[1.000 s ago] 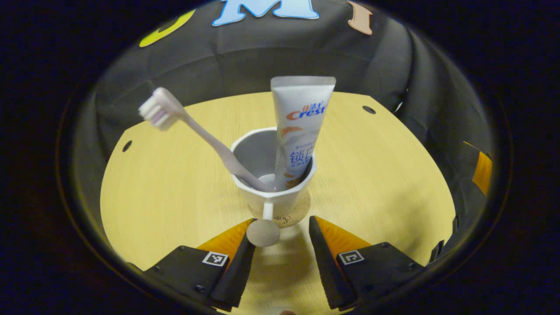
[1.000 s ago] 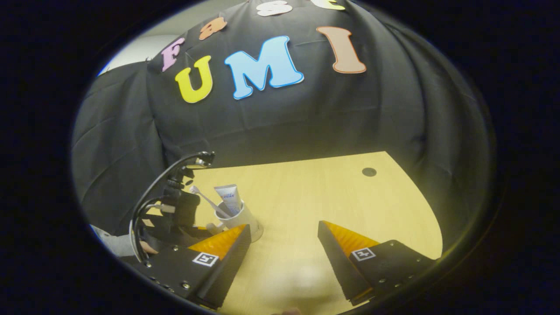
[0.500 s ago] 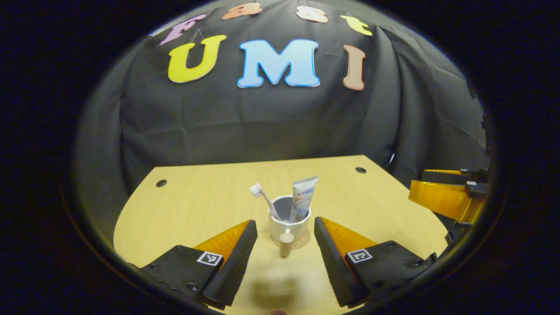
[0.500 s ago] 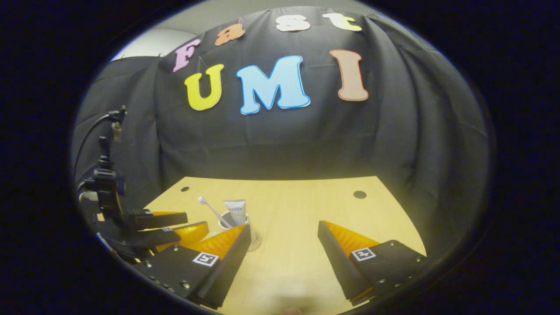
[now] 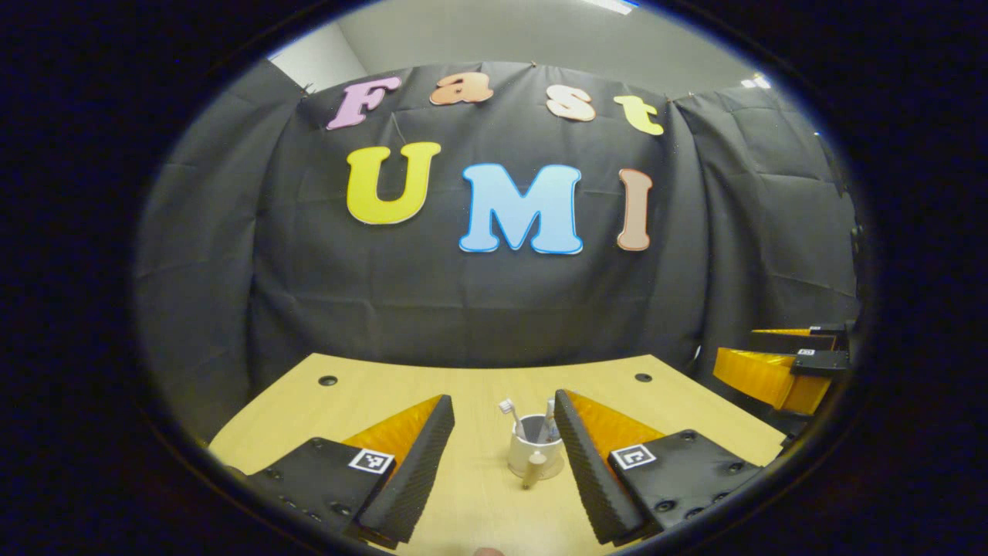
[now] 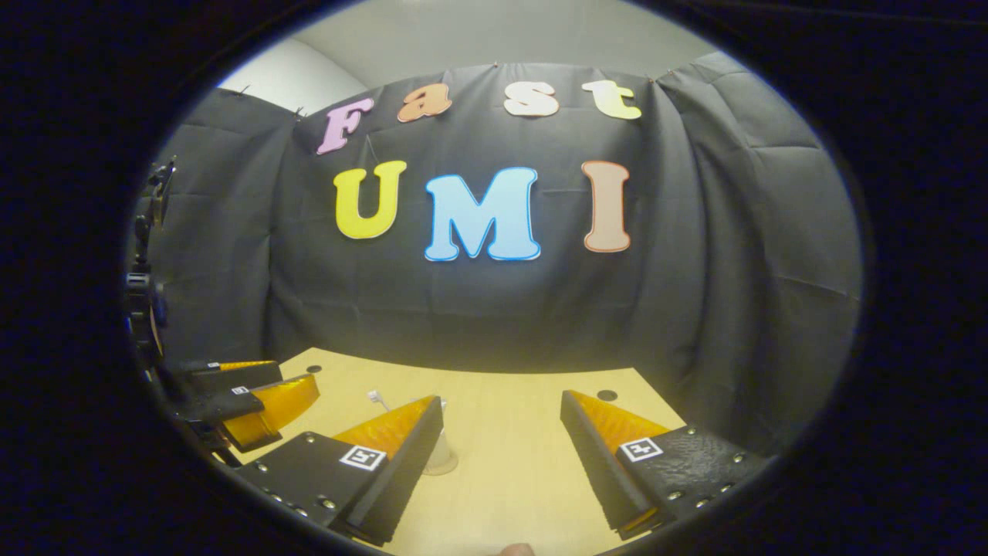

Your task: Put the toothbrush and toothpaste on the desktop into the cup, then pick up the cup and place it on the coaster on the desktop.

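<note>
Cup loaded on coaster

Pale toothbrush point(image 5: 510, 414) stands bristles-up, leaning left, in the white handled cup point(image 5: 531, 460) on the round wooden coaster point(image 6: 443, 466); white toothpaste tube point(image 5: 549, 421) upright beside it. My left gripper point(image 5: 503, 454) and right gripper point(image 6: 502, 455) gape, holding nothing.

Counter point(image 5: 478, 502) is a pale yellowish wood grain with dark round holes near the back edge. Cup point(image 5: 532, 461) is white, grey inside, toothbrush point(image 5: 511, 413) white-ish, coaster point(image 6: 450, 466) tan.
</note>
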